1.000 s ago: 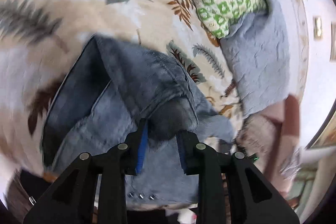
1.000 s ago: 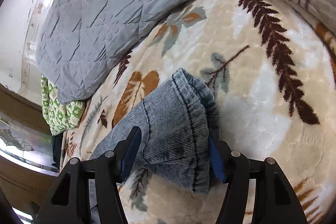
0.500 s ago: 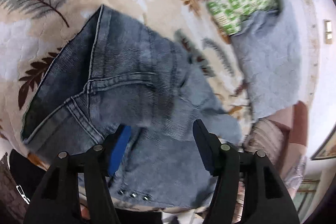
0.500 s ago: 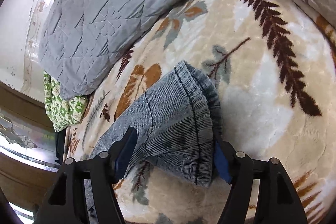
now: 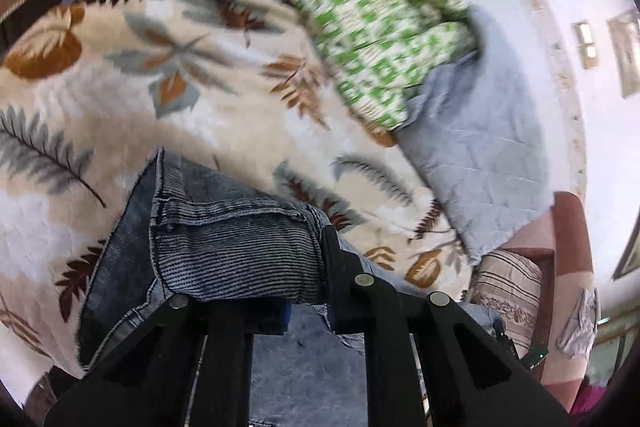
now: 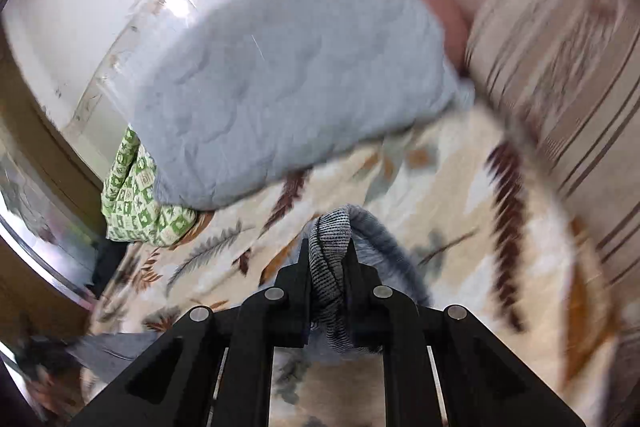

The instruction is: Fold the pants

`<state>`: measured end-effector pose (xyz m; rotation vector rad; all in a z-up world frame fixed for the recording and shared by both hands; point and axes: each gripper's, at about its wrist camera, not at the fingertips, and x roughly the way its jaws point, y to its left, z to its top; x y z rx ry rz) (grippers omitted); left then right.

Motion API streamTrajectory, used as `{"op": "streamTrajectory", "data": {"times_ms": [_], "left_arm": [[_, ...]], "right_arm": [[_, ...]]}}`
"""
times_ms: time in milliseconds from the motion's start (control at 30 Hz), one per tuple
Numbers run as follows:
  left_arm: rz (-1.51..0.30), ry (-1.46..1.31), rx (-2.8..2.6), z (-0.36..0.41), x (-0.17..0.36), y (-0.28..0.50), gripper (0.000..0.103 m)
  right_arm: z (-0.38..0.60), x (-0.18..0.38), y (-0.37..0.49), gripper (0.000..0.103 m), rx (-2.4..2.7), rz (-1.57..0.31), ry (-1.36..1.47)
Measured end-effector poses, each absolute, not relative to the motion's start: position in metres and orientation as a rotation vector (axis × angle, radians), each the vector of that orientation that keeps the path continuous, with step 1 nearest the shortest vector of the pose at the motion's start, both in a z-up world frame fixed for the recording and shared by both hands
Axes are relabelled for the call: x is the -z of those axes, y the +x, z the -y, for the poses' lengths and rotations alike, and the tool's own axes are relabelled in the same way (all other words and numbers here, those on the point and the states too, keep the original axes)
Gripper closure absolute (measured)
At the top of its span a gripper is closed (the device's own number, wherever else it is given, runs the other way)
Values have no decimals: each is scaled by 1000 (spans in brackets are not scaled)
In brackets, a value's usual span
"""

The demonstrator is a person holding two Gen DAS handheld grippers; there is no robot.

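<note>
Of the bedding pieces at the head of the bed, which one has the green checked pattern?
The crumpled cloth beside the plain grey quilted pillow; the pillow has no print.

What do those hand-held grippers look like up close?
Both look alike. The left hand-held gripper and the right hand-held gripper are matte black plastic: two flat angular fingers with round silver screw heads and cut-out slots. Blue pad lining shows inside the left one. No cables visible.
</note>
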<state>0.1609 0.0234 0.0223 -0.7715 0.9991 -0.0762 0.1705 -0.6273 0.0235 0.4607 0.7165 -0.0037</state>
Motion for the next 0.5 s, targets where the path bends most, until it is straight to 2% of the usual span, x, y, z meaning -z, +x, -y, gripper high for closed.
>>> {"op": "streamTrajectory", "data": {"times_ms": [133, 500], "left_arm": [[-1009, -733, 101, -26, -22, 136, 92], [-1141, -657, 113, -37, 29, 58, 92]], "right_arm": [[628, -23, 120, 91, 27, -734, 446], [622, 39, -24, 90, 91, -828, 538]]}}
